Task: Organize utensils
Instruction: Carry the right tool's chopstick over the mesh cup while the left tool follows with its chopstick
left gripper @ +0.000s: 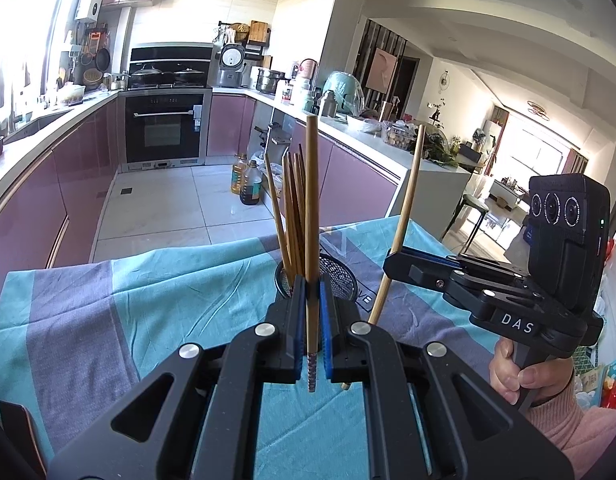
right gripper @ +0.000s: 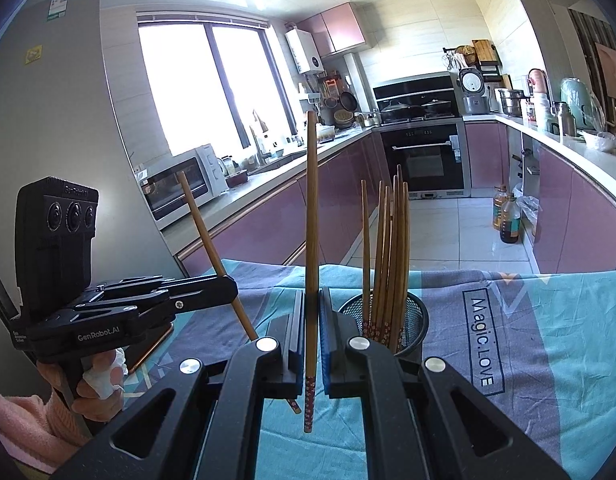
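Kitchen behind, teal cloth, mesh holder of chopsticks, each gripper's fingers clamped on one chopstick

- left gripper: matte black linkage arms; blue pads; silver pivot pins; "GenRobot.AI" printed on the side; black triple-lens camera block on top
- right gripper: same build; "DAS" label seen
- pink knit sleeves worn; white wrap on one finger

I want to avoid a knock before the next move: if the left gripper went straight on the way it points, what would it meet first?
Probably the black mesh holder of wooden chopsticks, just beyond the left gripper; depth is uncertain.
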Demonstrator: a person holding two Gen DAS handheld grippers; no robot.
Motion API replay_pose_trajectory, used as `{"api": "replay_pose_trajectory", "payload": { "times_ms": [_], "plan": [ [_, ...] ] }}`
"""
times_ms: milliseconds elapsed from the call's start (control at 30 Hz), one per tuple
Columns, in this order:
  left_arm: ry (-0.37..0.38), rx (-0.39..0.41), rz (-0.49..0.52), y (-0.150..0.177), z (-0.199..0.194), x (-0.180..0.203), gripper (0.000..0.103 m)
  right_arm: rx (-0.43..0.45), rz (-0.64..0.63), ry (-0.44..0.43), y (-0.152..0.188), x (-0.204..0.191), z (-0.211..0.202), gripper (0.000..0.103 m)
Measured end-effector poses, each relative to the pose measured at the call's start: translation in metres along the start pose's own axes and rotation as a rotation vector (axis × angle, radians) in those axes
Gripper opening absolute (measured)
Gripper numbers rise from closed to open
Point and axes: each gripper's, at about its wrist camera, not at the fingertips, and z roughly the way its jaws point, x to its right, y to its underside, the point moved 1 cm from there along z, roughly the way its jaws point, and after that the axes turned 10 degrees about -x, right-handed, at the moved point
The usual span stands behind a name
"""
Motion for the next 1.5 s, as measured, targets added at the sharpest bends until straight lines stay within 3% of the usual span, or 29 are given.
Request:
{"api": "replay_pose_trajectory", "payload": {
  "times_ms": [1500],
  "plan": [
    [0.010,0.114,0.031,-0.023,-0.028,0.018,0.007,0.070,-0.045,0.027,-0.039,0.002,-0.001,0.006]
  ]
}}
